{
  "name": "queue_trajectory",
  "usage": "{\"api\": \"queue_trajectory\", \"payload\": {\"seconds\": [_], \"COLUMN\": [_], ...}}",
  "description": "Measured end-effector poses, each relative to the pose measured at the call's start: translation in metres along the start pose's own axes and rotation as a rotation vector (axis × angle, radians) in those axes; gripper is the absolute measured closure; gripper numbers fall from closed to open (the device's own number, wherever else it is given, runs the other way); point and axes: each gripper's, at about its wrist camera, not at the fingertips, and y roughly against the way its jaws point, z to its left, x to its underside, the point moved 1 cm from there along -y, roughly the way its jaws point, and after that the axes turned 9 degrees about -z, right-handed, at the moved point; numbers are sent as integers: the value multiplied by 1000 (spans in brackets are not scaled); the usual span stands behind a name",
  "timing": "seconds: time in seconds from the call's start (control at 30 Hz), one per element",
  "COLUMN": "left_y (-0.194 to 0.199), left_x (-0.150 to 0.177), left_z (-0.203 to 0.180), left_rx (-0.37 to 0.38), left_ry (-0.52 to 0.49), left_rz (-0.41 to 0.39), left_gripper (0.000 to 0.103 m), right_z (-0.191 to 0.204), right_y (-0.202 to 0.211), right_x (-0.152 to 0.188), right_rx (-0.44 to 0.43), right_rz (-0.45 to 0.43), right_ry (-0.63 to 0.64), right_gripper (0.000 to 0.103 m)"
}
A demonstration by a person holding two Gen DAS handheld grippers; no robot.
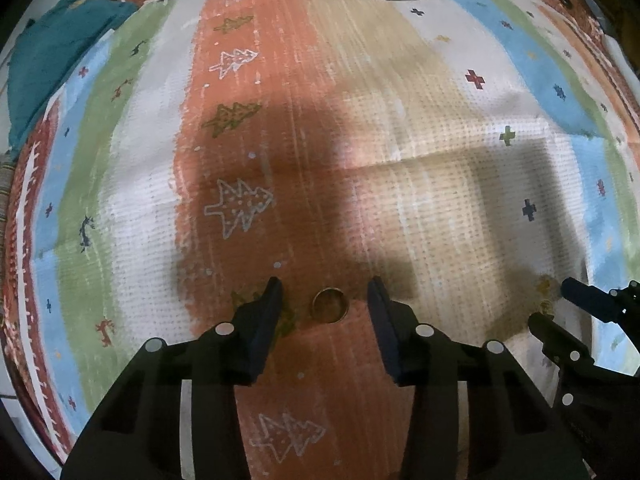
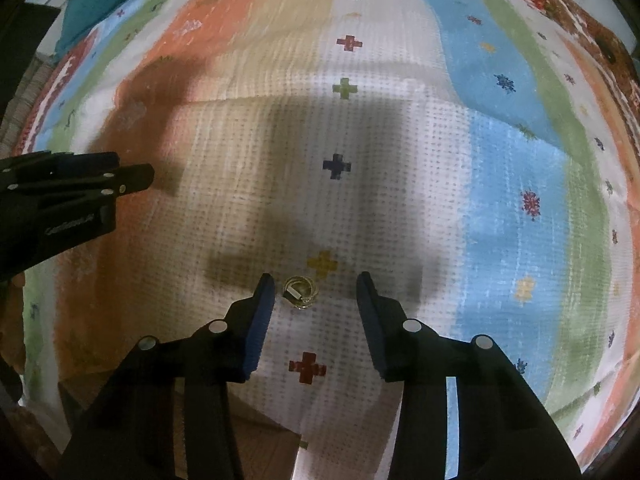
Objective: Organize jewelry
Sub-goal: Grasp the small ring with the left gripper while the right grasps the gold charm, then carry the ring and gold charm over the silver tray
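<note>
Holding two grippers spread wide over the striped rug [image 1: 400,128], I count one gold ring [image 1: 330,305] lying flat between my left gripper [image 1: 325,294] fingers, and one small, perhaps coiled, chain [image 2: 301,293] between my right gripper [image 2: 316,289] fingers.

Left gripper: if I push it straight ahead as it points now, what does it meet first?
Probably the gold ring, lying on the patterned cloth between the open left gripper fingers. Beyond it only cloth shows; depth is uncertain.
</note>
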Motion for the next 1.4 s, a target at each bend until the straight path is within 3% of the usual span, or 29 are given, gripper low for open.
{"api": "queue_trajectory", "payload": {"seconds": [0.07,0.2,0.27,0.43,1.4], "left_y": [-2,-4,-3,6,118], "left_x": [0,3,4,8,46], "left_z": [-3,-8,-11,-11,-24], "left_rx": [-1,-12,-15,-14,56], "left_ry": [-11,-26,-35,-16,5], "left_rz": [0,1,6,-9,-221], "left_gripper": [60,78,85,85,85], "right_z": [2,6,7,11,7], "right_y": [-2,-5,-6,-4,97], "right_x": [-1,-3,-3,-4,27], "right_rx": [-6,-7,-6,-7,-4], "right_rz": [5,14,11,-11,-238], "right_ry": [6,18,23,30,-8], "right_gripper": [68,84,84,85,85]}}
